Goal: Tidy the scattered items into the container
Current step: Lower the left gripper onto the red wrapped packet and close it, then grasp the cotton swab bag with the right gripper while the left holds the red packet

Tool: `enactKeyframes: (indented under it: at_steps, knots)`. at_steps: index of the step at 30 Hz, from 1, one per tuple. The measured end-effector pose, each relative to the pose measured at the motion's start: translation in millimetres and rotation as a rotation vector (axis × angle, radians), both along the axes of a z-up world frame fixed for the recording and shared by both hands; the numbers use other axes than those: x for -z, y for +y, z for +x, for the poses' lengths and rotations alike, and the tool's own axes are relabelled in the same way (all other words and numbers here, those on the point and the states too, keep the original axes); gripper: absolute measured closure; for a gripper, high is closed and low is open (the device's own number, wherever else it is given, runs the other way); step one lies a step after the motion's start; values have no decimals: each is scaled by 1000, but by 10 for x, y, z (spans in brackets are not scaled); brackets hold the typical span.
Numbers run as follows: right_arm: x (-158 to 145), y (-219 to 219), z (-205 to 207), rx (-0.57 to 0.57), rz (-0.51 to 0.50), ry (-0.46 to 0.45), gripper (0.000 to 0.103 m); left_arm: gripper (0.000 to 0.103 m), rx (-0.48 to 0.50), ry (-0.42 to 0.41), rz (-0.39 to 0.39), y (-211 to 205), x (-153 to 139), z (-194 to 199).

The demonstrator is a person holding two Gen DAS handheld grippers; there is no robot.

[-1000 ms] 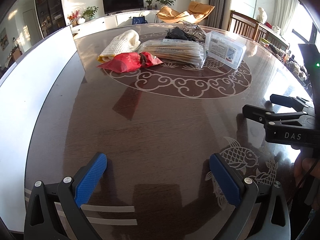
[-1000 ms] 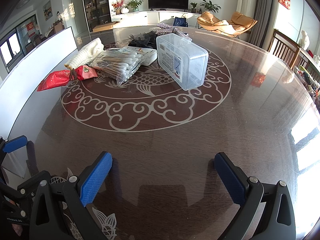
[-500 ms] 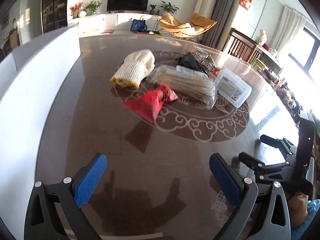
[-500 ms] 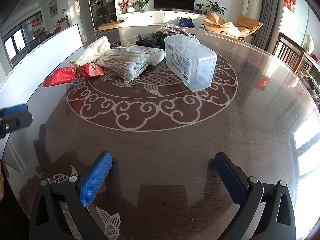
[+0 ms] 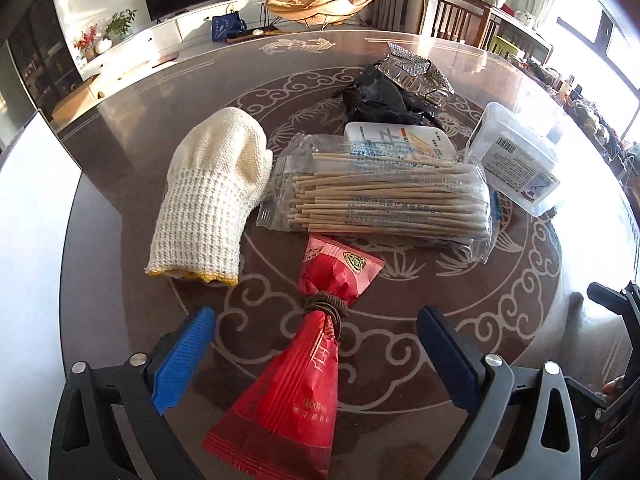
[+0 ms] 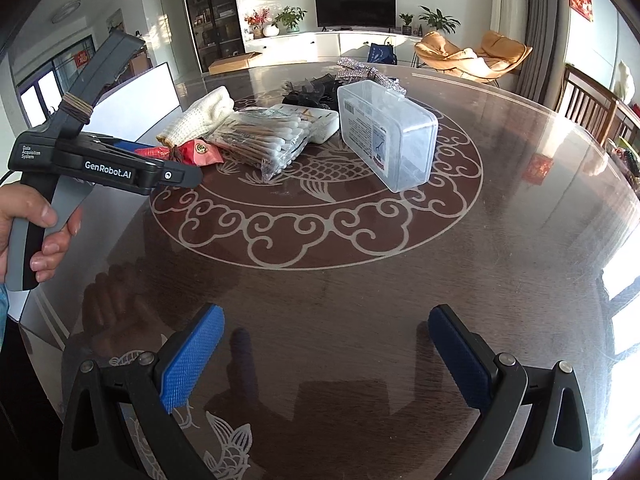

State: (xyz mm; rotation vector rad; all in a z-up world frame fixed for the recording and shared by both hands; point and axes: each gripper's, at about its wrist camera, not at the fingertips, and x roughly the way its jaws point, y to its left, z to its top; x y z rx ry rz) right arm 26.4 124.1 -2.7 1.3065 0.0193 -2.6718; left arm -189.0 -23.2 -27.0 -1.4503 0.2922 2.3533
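A red packet (image 5: pixel 304 368) tied with a band lies on the round table, its lower end between the open fingers of my left gripper (image 5: pixel 316 352). Behind it lie a white knit glove (image 5: pixel 212 200), a bag of cotton swabs (image 5: pixel 384 200), a white flat box (image 5: pixel 400 140), black fabric (image 5: pixel 380 96) and a shiny silver item (image 5: pixel 416 68). The clear plastic container (image 6: pixel 384 136) stands closed to the right of the pile. My right gripper (image 6: pixel 324 356) is open and empty over bare table, far from the items. The left gripper (image 6: pixel 160 156) shows from the side in the right wrist view.
A white board (image 5: pixel 32 240) stands along the table's left edge. Wooden chairs (image 5: pixel 452 16) stand beyond the far right edge. The patterned glass tabletop (image 6: pixel 360 300) stretches bare in front of the right gripper.
My left gripper has moved forward to the pile, so the red packet now lies between its open fingers. The right gripper has barely moved.
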Motion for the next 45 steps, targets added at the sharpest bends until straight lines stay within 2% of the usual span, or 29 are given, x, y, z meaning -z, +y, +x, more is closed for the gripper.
enactKeyframes:
  at_steps: [1, 2, 3, 6, 10, 13, 14, 16, 19, 22, 24, 26, 29, 30, 32, 34, 38, 45]
  knots:
    - [-3, 8, 5, 1, -4, 2, 1, 33, -4, 20, -9, 8, -20, 22]
    - [-8, 17, 11, 3, -7, 4, 1, 57, -9, 20, -2, 9, -45, 33]
    - [-10, 24, 17, 6, -11, 5, 1, 85, -23, 18, -4, 4, -71, 42]
    - [-8, 39, 19, 5, -19, 1, 1, 85, -93, 21, 38, -83, -137, 168]
    - [-16, 16, 22, -40, -49, -5, 1, 85, -199, 50, 91, -313, -185, 618]
    - [-161, -13, -99, -159, -229, 19, 1, 85, -262, 107, 99, -461, -161, 943]
    - [-241, -58, -213, -179, -257, 32, 1, 85, -277, 122, 99, -510, -133, 1006]
    - [-392, -211, -546, -206, -217, 65, 1, 85, -304, 138, 122, -588, -62, 1133]
    - [-425, -519, -1134, -272, -88, 74, 1, 85, -323, 134, 166, -678, -85, 1193]
    - [-250, -772, -1579, -318, 21, 21, 0, 85, -317, 132, 175, -743, -66, 1158]
    - [-186, -939, -1652, -370, 108, 0, 0, 85, -322, 128, 189, -770, -59, 1165]
    - [-184, -1053, -1568, -441, 99, -60, 0, 85, -326, 123, 200, -793, -50, 1163]
    - [-148, -1154, -1283, -578, -21, -223, 5, 85, -329, 115, 201, -783, -42, 1134]
    - [-133, -1177, -1169, -600, -24, -250, 6, 85, -331, 114, 195, -773, -42, 1123]
    - [-149, -1205, -972, -596, 51, -210, 6, 85, -335, 118, 185, -755, -46, 1119]
    - [-178, -1176, -914, -537, 87, -157, 4, 85, -339, 128, 175, -737, -43, 1117]
    - [-152, -1134, -1068, -400, 69, -126, 4, 84, -345, 158, 142, -711, -30, 1115]
    - [-19, -1332, -1093, -364, 95, -66, 0, 83, -353, 192, 85, -644, -15, 1109]
